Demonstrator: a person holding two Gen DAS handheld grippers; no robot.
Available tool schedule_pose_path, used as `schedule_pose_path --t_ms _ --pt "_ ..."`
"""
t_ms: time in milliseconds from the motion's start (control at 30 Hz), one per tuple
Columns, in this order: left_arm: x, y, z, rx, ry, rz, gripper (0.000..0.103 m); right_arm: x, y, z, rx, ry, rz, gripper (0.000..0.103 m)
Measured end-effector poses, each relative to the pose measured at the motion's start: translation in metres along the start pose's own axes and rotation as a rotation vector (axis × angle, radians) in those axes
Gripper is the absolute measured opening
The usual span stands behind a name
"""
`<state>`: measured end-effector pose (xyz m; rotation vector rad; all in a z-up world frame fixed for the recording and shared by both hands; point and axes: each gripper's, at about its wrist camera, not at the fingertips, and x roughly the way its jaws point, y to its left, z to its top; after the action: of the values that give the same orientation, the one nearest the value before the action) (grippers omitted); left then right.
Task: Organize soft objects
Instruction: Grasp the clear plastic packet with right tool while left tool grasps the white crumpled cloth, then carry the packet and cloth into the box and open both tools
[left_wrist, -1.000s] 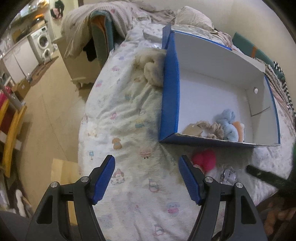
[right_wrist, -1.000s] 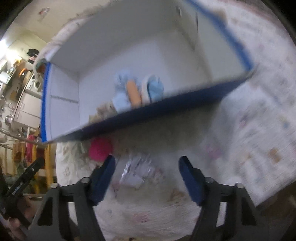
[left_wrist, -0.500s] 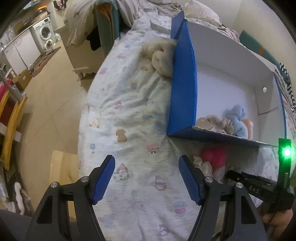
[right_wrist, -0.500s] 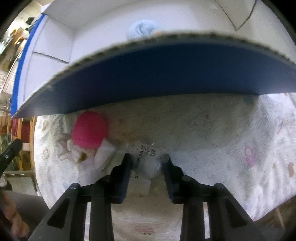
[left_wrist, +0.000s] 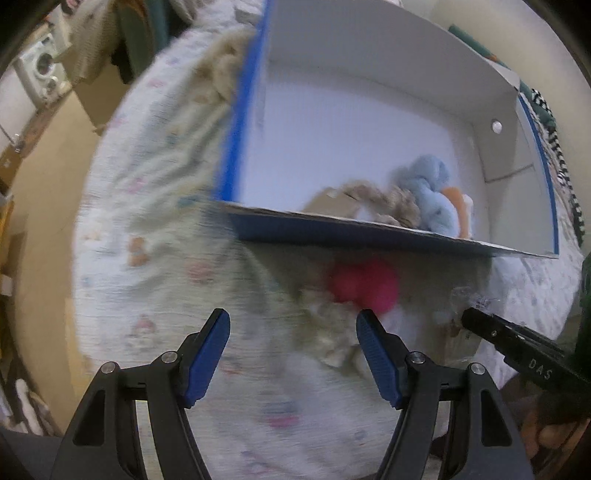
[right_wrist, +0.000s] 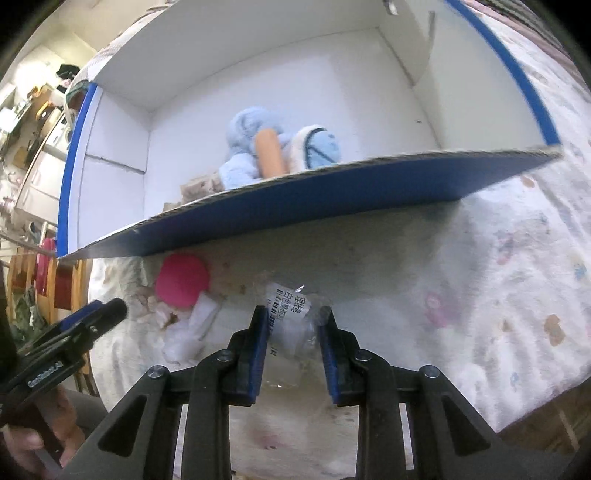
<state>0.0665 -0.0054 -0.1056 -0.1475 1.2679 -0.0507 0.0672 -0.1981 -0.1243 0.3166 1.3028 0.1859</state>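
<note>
A blue and white cardboard box (left_wrist: 369, 229) (right_wrist: 295, 206) lies on a bed with a patterned sheet. Inside are a light blue plush (left_wrist: 432, 192) (right_wrist: 251, 144) and a beige scrunchie (left_wrist: 384, 201). In front of the box lie a pink pompom item (left_wrist: 364, 284) (right_wrist: 181, 280) and a clear plastic packet with a barcode label (right_wrist: 291, 317). My right gripper (right_wrist: 293, 332) is shut on the packet, just above the sheet. My left gripper (left_wrist: 293, 347) is open and empty, just left of the pink item. The right gripper's tip shows in the left wrist view (left_wrist: 476, 321).
A cream fluffy item (left_wrist: 221, 70) lies against the box's far left outer wall. The bed edge drops to a wooden floor (left_wrist: 44, 192) on the left, with a washing machine (left_wrist: 40, 70) beyond. Wooden furniture (right_wrist: 44, 273) stands past the bed's left edge.
My right gripper closed on the clear packet in front of the box and has lifted back slightly. My left gripper has moved forward and right, closer to the pink item, still open.
</note>
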Motion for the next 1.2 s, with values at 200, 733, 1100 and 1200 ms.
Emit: schedule_pose_path --t_ms 200,733,1100,1200 --pt "0.028 -0.025 0.004 0.011 0.092 -0.094 0.017 0.001 -0.009 -0.001 0.041 -0.005 0.011 0.029" --pt "-0.008 -0.010 -0.003 0.029 -0.014 -0.020 0.010 -0.001 -0.009 0.001 0.021 -0.013 0.016 0.029" --pt "-0.038 0.028 -0.014 -0.013 -0.077 0.006 0.010 -0.006 0.001 -0.003 -0.017 -0.016 0.007 0.029" --pt "-0.047 0.029 -0.015 -0.028 -0.102 0.011 0.010 -0.013 0.003 -0.006 -0.018 -0.029 0.018 0.029"
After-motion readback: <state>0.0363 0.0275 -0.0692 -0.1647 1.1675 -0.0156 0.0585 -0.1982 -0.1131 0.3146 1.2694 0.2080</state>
